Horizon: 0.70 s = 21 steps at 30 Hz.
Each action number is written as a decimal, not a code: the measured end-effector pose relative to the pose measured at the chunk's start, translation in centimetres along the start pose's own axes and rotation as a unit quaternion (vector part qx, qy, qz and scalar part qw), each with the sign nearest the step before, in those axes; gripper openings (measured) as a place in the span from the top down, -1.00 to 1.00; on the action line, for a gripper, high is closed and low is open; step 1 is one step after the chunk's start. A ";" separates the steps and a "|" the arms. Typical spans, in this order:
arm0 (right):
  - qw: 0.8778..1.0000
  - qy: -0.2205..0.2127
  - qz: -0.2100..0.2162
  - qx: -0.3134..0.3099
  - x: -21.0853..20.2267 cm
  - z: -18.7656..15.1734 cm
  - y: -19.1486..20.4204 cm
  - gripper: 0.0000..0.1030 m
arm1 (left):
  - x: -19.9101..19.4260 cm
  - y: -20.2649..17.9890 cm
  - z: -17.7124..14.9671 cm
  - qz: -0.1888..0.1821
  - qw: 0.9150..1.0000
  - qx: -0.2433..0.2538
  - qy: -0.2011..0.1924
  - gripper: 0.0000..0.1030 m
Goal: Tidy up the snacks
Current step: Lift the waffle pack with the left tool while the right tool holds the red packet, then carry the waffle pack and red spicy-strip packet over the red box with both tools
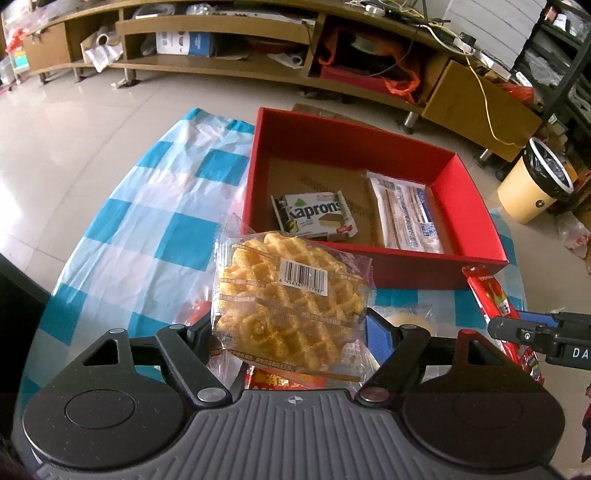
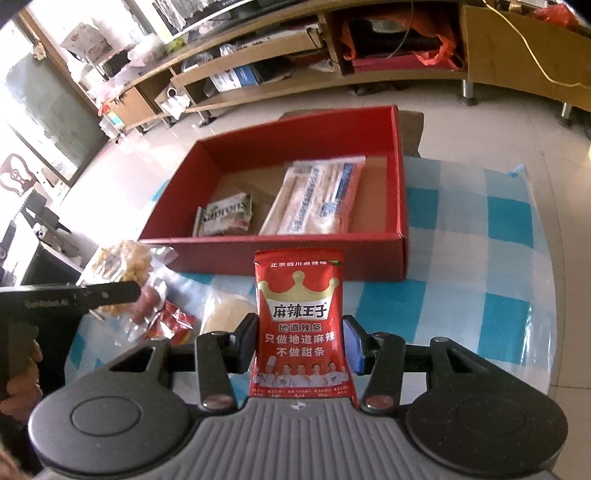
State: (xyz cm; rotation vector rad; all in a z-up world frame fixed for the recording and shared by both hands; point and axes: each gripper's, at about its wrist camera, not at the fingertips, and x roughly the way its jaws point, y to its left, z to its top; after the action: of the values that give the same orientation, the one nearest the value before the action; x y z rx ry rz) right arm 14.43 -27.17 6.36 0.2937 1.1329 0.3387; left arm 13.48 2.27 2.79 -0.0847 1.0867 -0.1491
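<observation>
My left gripper (image 1: 290,332) is shut on a clear packet with a golden waffle (image 1: 288,295), lifted just in front of the red box (image 1: 461,184). In the box lie a green-and-white Kaprons packet (image 1: 314,216) and a long clear biscuit packet (image 1: 406,214). My right gripper (image 2: 301,332) is shut on a red spicy-strip packet (image 2: 299,295), held upright before the box's front wall (image 2: 295,258). In the right wrist view the waffle (image 2: 125,266) shows at the left, above the table.
A blue-and-white chequered cloth (image 1: 147,221) covers the table. Loose snacks lie near its front: a red packet (image 2: 170,321) and a pale round one (image 2: 229,314). A long wooden shelf unit (image 1: 221,33) stands beyond, and a yellow bin (image 1: 532,184) on the floor at the right.
</observation>
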 end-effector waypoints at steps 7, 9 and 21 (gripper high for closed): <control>1.000 -0.008 0.001 0.008 -0.1 0.6 -0.1 0.09 | 0.0 -0.6 0.1 0.010 1.000 0.008 -0.005 -0.60; 1.000 -0.011 0.002 0.009 -0.3 0.7 0.0 0.09 | -0.2 -0.9 0.2 0.010 1.000 0.011 -0.010 -0.60; 0.999 -0.037 0.005 0.010 -1.0 1.7 0.7 0.09 | -0.3 -2.1 0.5 0.021 0.999 0.030 -0.023 -0.60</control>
State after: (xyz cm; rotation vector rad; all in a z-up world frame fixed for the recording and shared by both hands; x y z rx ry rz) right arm 15.55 -27.04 8.15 0.3268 1.0638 0.3229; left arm 13.58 0.21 3.58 -0.0113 1.0365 -0.1423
